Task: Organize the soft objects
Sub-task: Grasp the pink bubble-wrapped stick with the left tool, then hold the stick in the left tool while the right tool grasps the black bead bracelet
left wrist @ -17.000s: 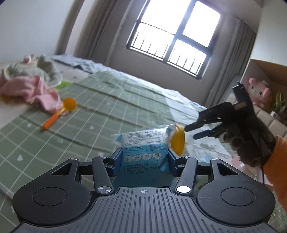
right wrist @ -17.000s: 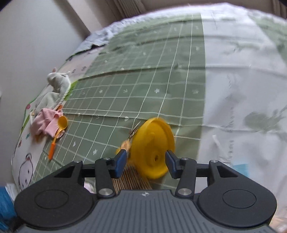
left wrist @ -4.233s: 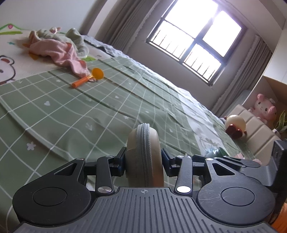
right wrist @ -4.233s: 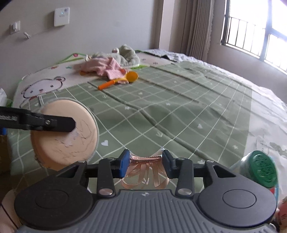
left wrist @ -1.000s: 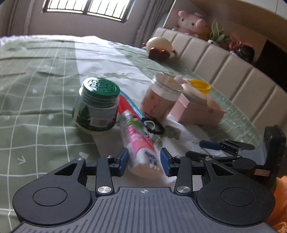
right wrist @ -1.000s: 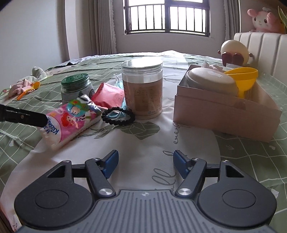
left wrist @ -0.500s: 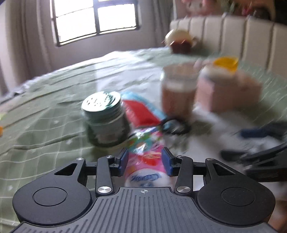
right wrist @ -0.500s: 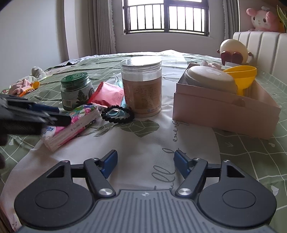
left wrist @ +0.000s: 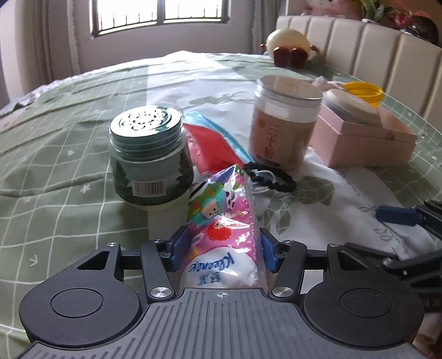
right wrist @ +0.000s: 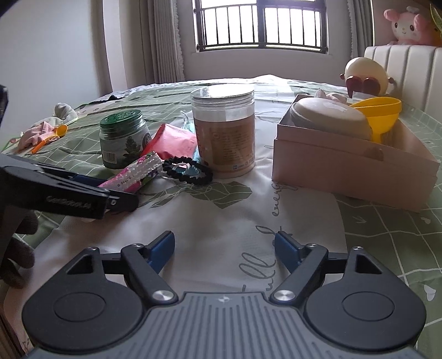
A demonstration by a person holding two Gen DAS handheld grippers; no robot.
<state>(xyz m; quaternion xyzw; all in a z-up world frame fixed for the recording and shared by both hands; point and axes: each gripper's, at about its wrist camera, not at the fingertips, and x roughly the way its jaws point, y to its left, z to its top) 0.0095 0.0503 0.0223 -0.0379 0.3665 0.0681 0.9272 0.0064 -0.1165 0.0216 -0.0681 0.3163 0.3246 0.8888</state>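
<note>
Tissue pack between opening jaws

"Kleenex" is read on the tissue pack (left wrist: 221,243) – lying on the bedspread (left wrist: 55,171) inside the left gripper (left wrist: 223,248), unpinched; the right gripper (right wrist: 224,250) is widening, empty.

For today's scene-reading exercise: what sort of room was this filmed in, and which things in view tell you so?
Most likely a bedroom. The items lie on a green checked bedspread, a padded cream headboard runs along one side, and a pink plush toy sits above it near the barred window.

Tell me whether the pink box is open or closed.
Open: the pink box has no lid on, and a round beige case and a yellow funnel show inside.
</note>
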